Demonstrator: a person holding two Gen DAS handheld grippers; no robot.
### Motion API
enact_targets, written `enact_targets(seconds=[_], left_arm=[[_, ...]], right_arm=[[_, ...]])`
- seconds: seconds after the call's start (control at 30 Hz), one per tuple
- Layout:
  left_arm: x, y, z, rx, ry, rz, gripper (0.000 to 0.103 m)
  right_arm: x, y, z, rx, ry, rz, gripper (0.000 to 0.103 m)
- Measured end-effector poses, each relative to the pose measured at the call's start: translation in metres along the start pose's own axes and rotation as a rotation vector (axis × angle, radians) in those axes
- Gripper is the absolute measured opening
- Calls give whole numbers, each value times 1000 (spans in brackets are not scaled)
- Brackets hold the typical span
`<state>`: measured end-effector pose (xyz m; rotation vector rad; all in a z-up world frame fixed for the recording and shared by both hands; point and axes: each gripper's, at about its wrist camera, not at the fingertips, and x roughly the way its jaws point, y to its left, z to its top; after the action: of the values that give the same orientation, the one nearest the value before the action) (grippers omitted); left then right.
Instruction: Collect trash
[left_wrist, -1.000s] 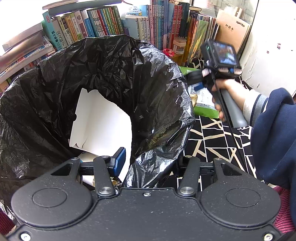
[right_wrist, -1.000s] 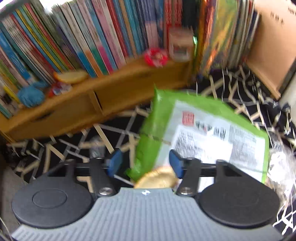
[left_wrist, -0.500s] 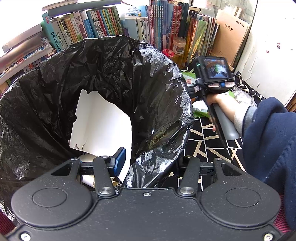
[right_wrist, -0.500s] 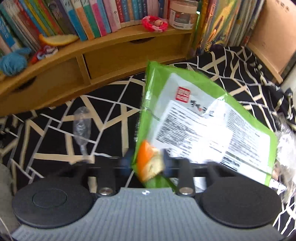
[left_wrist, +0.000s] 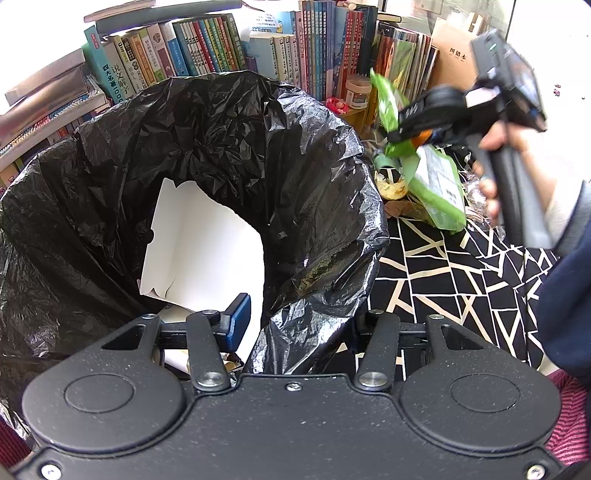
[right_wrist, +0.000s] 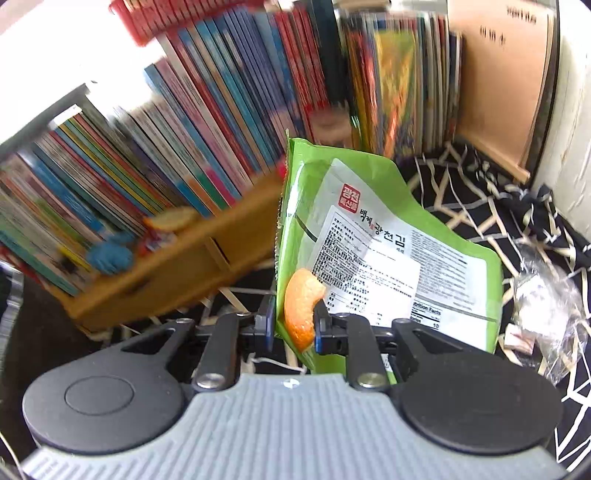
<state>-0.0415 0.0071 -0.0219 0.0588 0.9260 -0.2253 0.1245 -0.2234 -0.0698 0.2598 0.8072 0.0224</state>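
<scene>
The right claw (right_wrist: 294, 325) pinched the green crinkly snack packet (right_wrist: 388, 254) and an orange peel (right_wrist: 301, 306) above the patterned worktop (left_wrist: 443, 280). The left claw (left_wrist: 295, 325) gripped the black plastic trash bag's (left_wrist: 221, 147) rim. It should lift high, then drop inside.

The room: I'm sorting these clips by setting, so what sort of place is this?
Probably a home study or reading corner: packed rows of books on a wooden shelf, and a surface under a black geometric-patterned cloth where a black trash bag stands open.
</scene>
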Motion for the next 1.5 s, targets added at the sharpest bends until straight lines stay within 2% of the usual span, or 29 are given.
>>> enact_targets(seconds=[0.2,0.37,0.5,0.63,0.73,0.83,0.87,0.9,1.0,1.1,1.27,1.3,1.33,1.4,1.47,1.5], left_arm=[[0,0,0,1,-1,1,48],[0,0,0,1,0,1,48],[0,-1,0,3,-2,2,48],[0,-1,0,4,-3,3,48],[0,-1,0,5,-3,3,48],[0,-1,-1,5,-4,3,48],[0,-1,0,5,-4,3,48],[0,-1,-1,6,-4,3,48],[0,-1,-1,5,-4,3,48],[0,-1,-1,4,-4,3,48],[0,-1,-1,4,-4,4,48],[-1,-1,-1,5,-4,4,49],[0,-1,-1,5,-4,3,49],[0,-1,0,6,-4,4,49],[0,-1,-1,5,-4,3,49],[0,-1,-1,5,-4,4,49]], right_arm=[[-38,12,12,-14,-80,77,24],[-48,34,8,-130,-79,62,24],[-26,42,-9,-215,25,-4,25],[10,37,-49,-253,163,-65,25],[35,37,-74,-283,269,-84,25],[49,43,-92,-314,337,-73,25],[52,44,-96,-311,356,-53,32],[54,45,-98,-307,367,-42,45],[57,49,-105,-317,380,-33,60],[56,49,-103,-302,397,-8,65],[47,44,-90,-214,415,31,67],[45,44,-89,-213,415,25,66],[46,45,-88,-217,417,6,59],[46,45,-89,-214,425,-26,28],[44,44,-88,-193,419,-41,15],[42,43,-86,-179,405,-40,11]])
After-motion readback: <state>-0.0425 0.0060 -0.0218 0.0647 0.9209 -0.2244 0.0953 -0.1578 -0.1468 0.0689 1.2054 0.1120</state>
